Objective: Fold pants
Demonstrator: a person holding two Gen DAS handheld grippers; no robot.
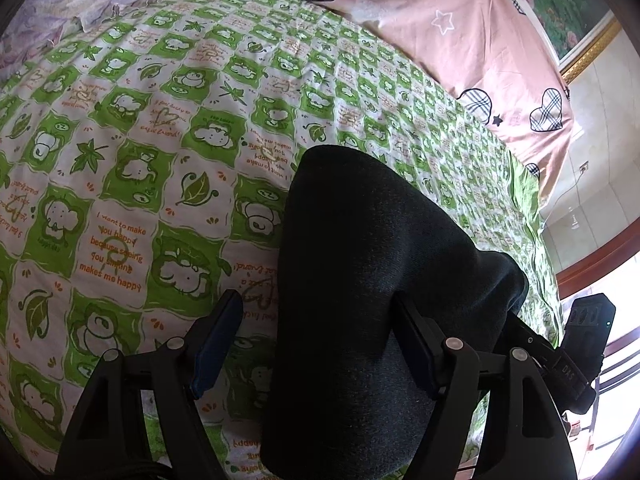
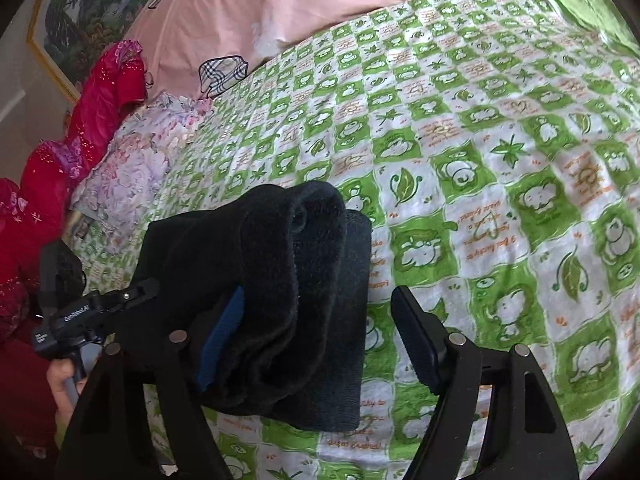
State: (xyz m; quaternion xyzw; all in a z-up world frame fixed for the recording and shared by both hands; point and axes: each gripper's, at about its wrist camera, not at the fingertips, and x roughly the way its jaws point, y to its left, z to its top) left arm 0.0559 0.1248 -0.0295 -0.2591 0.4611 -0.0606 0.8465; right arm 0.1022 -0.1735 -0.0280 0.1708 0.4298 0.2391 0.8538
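The dark pants (image 1: 360, 280) lie folded in a thick bundle on the green-and-white bed sheet (image 1: 140, 140). My left gripper (image 1: 316, 344) is open, its fingers wide apart, and the bundle lies between them, against the right finger (image 1: 416, 344). In the right wrist view the pants (image 2: 288, 300) show their fleecy folded layers. My right gripper (image 2: 320, 340) is open too, its left finger (image 2: 220, 340) pressed against the bundle's side and its right finger (image 2: 416, 344) apart from it. Each gripper shows at the other view's edge.
A pink quilt with plaid hearts (image 1: 460, 32) lies at the bed's far side. A floral pillow (image 2: 128, 168) and red bedding (image 2: 80, 128) lie at the left in the right wrist view. A framed picture (image 1: 568, 20) hangs on the wall. The sheet's edge (image 1: 532, 200) drops off at the right.
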